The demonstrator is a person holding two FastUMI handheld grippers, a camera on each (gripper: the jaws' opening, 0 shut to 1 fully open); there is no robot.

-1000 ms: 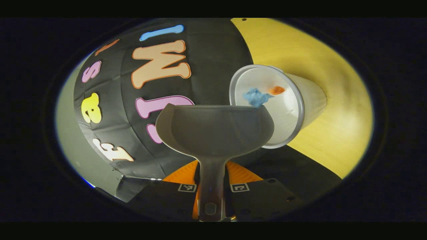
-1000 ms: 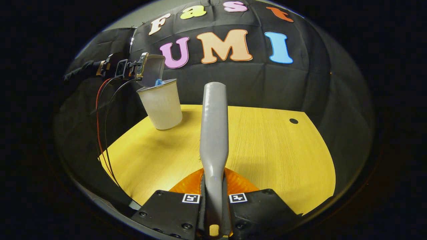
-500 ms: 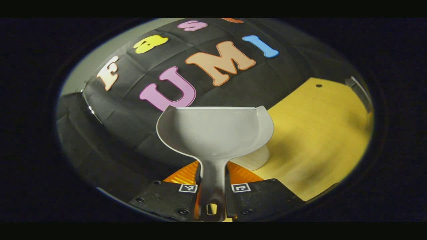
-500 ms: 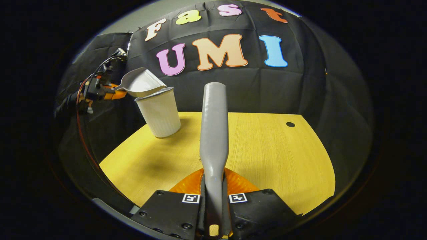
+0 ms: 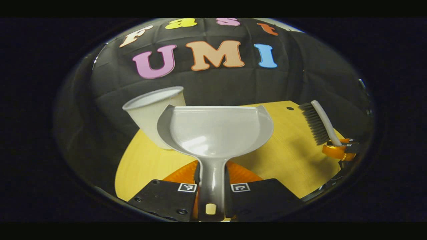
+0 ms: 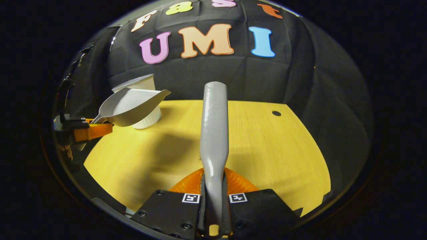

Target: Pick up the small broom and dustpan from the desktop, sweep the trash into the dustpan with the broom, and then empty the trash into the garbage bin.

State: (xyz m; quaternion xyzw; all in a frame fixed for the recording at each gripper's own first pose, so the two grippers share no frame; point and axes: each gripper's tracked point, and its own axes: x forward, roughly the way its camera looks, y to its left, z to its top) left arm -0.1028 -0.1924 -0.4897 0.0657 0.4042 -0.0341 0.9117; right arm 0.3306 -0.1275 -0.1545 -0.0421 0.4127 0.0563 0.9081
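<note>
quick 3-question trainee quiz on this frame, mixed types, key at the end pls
1. True or false: the dustpan has scraps in it.
2. The left gripper is shut on which part of the dustpan? A) its front lip B) its handle C) its side wall
3. Fill in: in the left gripper view, the broom has its bristles pointing toward the ____.

Key:
1. False, the pan looks bare.
2. B
3. dustpan, away from the right gripper side.

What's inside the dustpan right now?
The dustpan, held by the left gripper, shows a bare scoop, no trash. The bin stands behind it; its inside is hidden from here.
</note>
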